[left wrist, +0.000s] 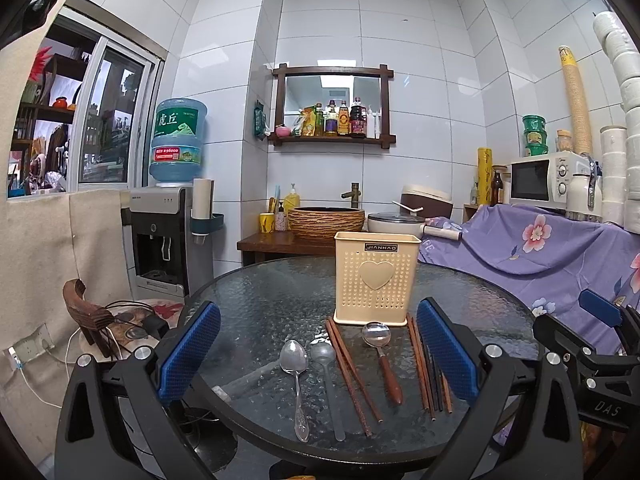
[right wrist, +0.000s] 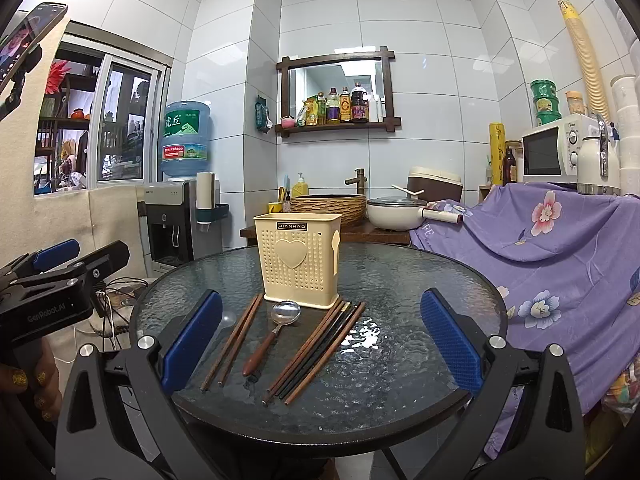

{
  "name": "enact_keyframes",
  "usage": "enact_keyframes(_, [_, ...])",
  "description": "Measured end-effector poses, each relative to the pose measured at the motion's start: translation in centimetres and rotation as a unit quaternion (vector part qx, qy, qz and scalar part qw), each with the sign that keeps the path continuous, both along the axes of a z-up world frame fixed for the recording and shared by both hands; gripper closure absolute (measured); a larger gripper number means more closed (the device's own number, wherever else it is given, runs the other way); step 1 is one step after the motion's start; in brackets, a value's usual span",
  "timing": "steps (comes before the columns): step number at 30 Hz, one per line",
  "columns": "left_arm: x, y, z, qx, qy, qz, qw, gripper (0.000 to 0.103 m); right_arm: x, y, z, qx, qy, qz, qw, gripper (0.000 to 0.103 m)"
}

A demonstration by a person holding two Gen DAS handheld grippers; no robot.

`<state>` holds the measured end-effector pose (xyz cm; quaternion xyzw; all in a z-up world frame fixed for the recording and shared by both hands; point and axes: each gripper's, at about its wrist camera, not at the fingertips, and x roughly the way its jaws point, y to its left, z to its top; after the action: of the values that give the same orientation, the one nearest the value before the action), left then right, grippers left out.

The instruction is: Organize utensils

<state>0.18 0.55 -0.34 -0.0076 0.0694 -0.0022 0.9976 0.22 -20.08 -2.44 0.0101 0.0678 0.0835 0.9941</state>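
So both grippers are just hanging at the near edge of the round glass table [left wrist: 256,292], pointing slightly down at the spread. The left gripper [left wrist: 318,354] is sitting with its jaws spread as wide as they go, nothing between the pads. The right gripper [right wrist: 320,338] is doing the same, wide open and holding nothing.

The utensils are all lying flat on the glass in a row in front of the cream caddy [left wrist: 376,278], which is standing upright further back on the table, and it's looking empty from here.

What's worrying me:
- That glass is looking slick and bumpy, so anything thin is probably going to skate away when a pad nudges it.
- The chopsticks are lying tight against each other, so a pinch is likely grabbing several or flicking one off the edge.
- The caddy looks light, so poking something in at an angle could be tipping it or shoving it backward.
- The handles nearest us are sitting close to the rim, so a clumsy drag might be sending them onto the floor.

Counting what I'm seeing:
- One metal spoon [left wrist: 295,376] at far left
- One clear plastic spoon [left wrist: 326,376] just beside it
- One wooden-handled spoon [left wrist: 382,356]
- One pair of brown chopsticks [left wrist: 350,376]
- A mixed chopstick bundle [right wrist: 316,354], looking like five or six sticks, can't tell exactly
- One caddy
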Motion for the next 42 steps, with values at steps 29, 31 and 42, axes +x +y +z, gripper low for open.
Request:
enact_keyframes(29, [0.1, 0.3, -1.0, 0.0, 0.002, 0.001, 1.0, 0.006, 0.2, -0.3, -0.1, 0.001, 0.002, 0.001, 1.0, 0.005])
enact_keyframes(31, [0.1, 0.3, -1.1, 0.001, 0.002, 0.002, 1.0, 0.006, 0.2, -0.4, -0.2, 0.0, 0.002, 0.0, 1.0, 0.005])
enact_keyframes(42, [0.1, 0.4, -1.1, 0.0, 0.004, 0.001, 1.0, 0.006, 0.2, -0.4, -0.1, 0.0, 0.003, 0.001, 1.0, 0.005])
